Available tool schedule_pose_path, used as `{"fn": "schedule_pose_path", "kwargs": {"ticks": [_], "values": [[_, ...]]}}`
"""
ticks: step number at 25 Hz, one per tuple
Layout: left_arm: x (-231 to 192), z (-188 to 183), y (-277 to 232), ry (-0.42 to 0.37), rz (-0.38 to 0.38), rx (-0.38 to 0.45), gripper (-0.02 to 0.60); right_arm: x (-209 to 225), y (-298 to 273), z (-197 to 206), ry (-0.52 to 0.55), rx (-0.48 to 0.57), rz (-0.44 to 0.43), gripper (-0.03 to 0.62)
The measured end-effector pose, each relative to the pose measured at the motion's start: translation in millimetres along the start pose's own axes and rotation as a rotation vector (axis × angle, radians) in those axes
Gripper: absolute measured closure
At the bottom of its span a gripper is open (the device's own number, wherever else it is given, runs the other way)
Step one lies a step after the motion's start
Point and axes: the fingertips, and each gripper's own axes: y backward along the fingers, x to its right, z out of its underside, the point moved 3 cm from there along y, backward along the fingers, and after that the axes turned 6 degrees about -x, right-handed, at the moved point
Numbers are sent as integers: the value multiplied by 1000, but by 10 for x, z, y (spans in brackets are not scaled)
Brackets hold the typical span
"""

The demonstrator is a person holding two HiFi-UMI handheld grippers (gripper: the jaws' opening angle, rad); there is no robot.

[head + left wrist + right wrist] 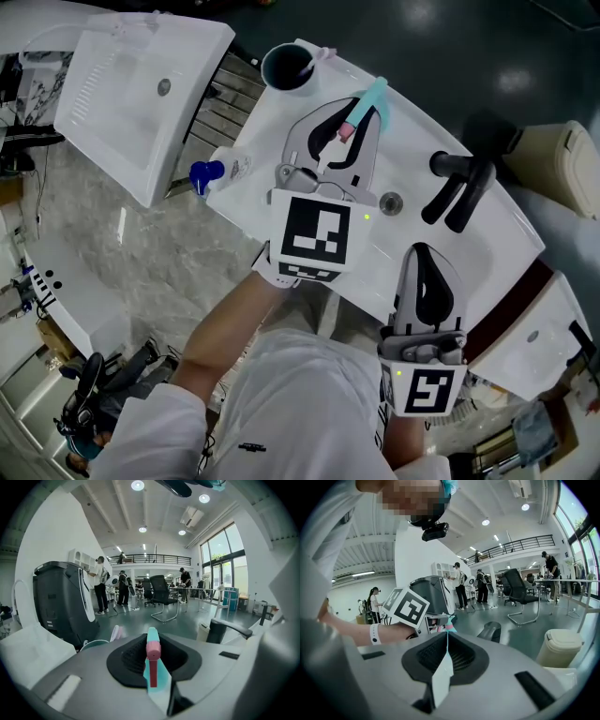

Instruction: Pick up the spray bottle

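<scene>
Closest in, the right gripper (422, 251), smooth grey moulded plastic with black ribbed pads, hangs over the near rim of the glossy white basin (487, 234); its jaws are pressed together with nothing between them; beside it the left gripper (356, 127), same grey shell, reaches further across the bowl, its square-marker cube facing up; and there it is, jaws drawn in narrow and pinching the spray bottle (157, 677), a slim teal plastic sprayer head with a small pink nozzle (153, 649) poking out past the pads; the bottle sits at the basin's far side, and whether it is clear of the surface I cannot tell; right of it, a matte black faucet (459, 187); beyond, a dark round cup (286, 66) on the basin's far corner.
</scene>
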Motion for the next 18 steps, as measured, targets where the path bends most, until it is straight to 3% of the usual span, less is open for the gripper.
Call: {"fn": "schedule_pose_path", "kwargs": {"ticks": [8, 18], "values": [[2, 16, 85, 7, -8, -1, 522, -10, 132, -8, 6, 7, 8, 588], [-7, -29, 538, 7, -21, 20, 522, -136, 342, -63, 36, 38, 13, 588]]}}
